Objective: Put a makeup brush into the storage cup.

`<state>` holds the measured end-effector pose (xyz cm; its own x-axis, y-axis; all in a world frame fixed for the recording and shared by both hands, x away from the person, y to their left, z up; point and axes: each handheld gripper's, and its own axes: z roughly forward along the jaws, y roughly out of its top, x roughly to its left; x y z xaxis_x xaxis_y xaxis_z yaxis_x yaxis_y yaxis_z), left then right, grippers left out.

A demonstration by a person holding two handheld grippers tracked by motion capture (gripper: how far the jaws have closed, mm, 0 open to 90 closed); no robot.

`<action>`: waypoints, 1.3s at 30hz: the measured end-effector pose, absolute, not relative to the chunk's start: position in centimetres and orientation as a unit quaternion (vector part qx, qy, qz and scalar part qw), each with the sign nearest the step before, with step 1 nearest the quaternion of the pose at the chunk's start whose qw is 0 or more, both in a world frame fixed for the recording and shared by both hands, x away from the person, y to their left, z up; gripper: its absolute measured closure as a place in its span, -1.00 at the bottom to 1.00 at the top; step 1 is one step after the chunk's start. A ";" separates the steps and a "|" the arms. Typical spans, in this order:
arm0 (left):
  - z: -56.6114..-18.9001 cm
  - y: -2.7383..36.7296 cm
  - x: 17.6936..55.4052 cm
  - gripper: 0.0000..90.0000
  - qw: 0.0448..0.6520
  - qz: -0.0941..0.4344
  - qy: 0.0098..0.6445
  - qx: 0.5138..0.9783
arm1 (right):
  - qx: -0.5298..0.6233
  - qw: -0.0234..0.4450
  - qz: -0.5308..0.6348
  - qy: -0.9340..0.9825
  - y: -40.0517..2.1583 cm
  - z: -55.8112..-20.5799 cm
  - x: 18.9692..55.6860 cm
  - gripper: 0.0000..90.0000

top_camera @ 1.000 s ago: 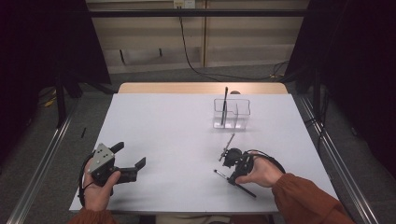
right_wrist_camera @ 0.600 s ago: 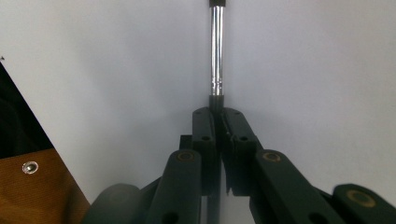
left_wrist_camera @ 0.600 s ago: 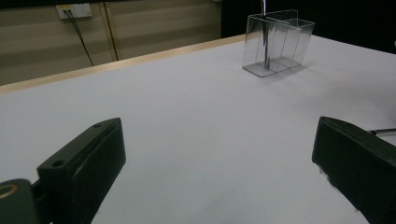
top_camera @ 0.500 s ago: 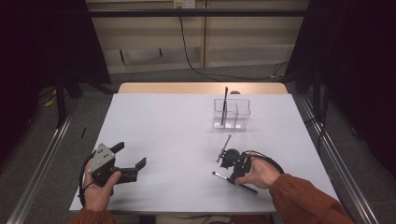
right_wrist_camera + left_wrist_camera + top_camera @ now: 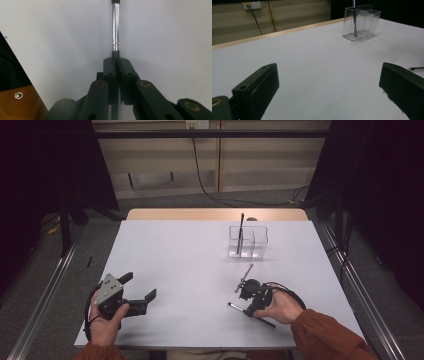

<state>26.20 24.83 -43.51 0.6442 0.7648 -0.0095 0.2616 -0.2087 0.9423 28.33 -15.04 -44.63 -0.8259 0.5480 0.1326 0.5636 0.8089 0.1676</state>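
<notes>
A thin black brush (image 5: 260, 318) with a silver ferrule (image 5: 115, 30) lies on the white table (image 5: 190, 270) at the front right. My right gripper (image 5: 246, 309) (image 5: 115, 60) leans down over it, shut on the black handle just behind the ferrule. At the front left, my left gripper (image 5: 140, 286) (image 5: 327, 82) stands open with nothing between its jaws, and the brush's tip (image 5: 415, 68) shows beside its right jaw. At the back right, a clear divided holder (image 5: 248, 241) (image 5: 362, 22) has a dark pen (image 5: 240, 234) standing in it.
A second thin stick (image 5: 245, 277) slants just beyond the right gripper; I cannot tell whether it rests on the table. A wooden strip (image 5: 215, 214) runs along the table's far edge. Metal rails (image 5: 357, 285) flank both sides.
</notes>
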 end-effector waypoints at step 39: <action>-43.5 25.1 26.2 -0.94 0.525 0.243 0.354 0.734 | -0.330 0.005 -0.272 -0.904 -18.8 -41.3 29.0 0.89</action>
<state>26.21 25.09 -43.48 0.6310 0.7757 -0.0157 0.2652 -0.1966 0.9439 28.96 -18.80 -41.30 -0.7828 0.5932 0.1881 0.5983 0.6345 0.4893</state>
